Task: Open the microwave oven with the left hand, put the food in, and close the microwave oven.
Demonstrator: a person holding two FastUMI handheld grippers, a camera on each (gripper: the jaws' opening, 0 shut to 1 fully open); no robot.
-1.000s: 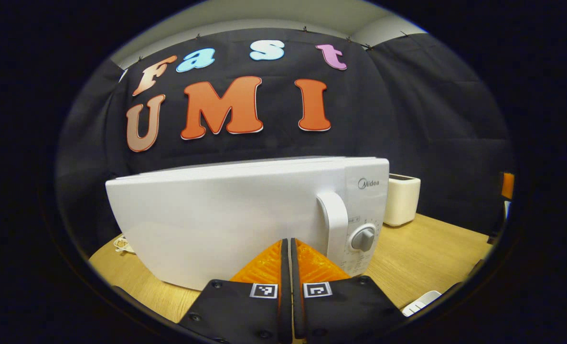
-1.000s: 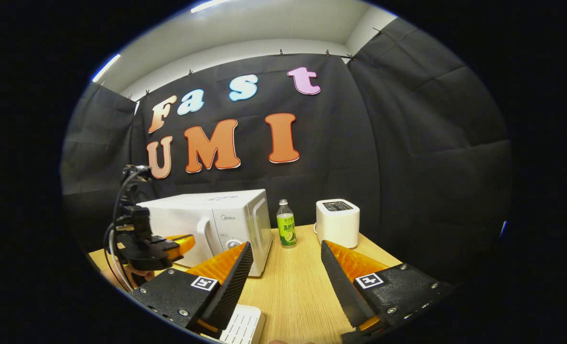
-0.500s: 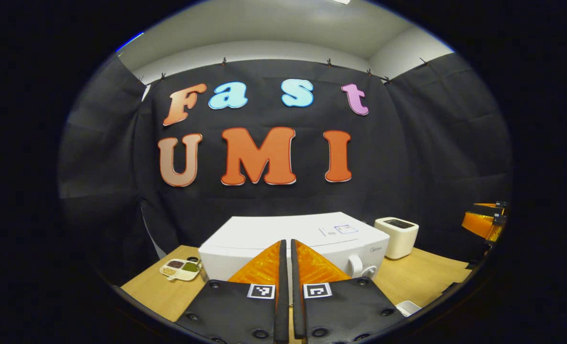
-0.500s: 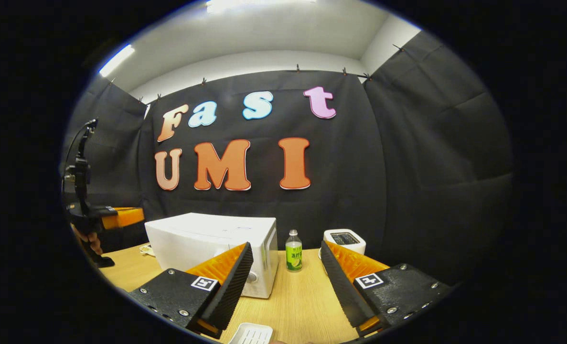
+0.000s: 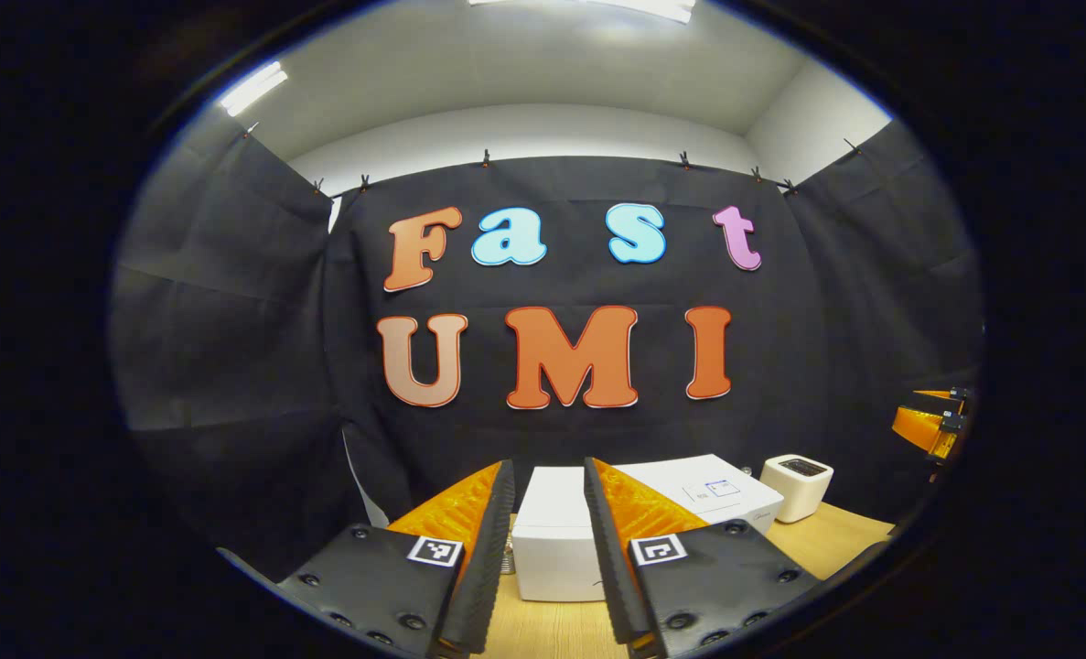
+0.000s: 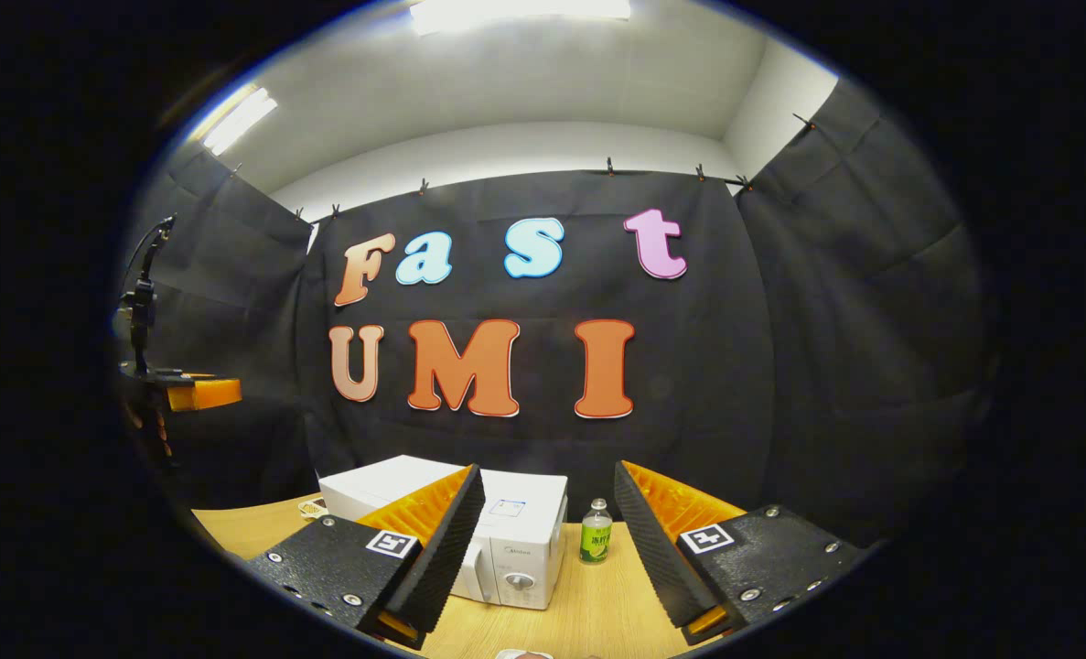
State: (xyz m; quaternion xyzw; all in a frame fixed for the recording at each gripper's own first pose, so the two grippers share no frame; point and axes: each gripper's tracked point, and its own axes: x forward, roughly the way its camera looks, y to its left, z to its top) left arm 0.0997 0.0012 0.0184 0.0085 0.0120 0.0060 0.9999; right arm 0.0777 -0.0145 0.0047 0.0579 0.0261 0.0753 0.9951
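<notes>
The white microwave (image 5: 556,545) stands on the wooden table (image 5: 552,631), seen low between my left gripper's fingers from up high; its door looks shut. My left gripper (image 5: 547,465) is open and holds nothing, well above and back from the microwave. In the right gripper view the microwave (image 6: 517,554) shows its handle and dial, partly hidden by a finger. My right gripper (image 6: 548,469) is open and empty, also high above the table. The left gripper (image 6: 197,392) hangs in the air at the far left there. A small food dish (image 6: 312,505) peeks out left of the microwave.
A white toaster (image 5: 797,485) stands right of the microwave. A green-labelled bottle (image 6: 596,540) stands on the table (image 6: 588,613) beside the microwave. The right gripper (image 5: 929,426) shows at the far right edge of the left gripper view. Black cloth walls close off the back and sides.
Both grippers have risen and pulled back from the microwave, which now looks small and low. The left gripper's fingers, shut before, have parted.
</notes>
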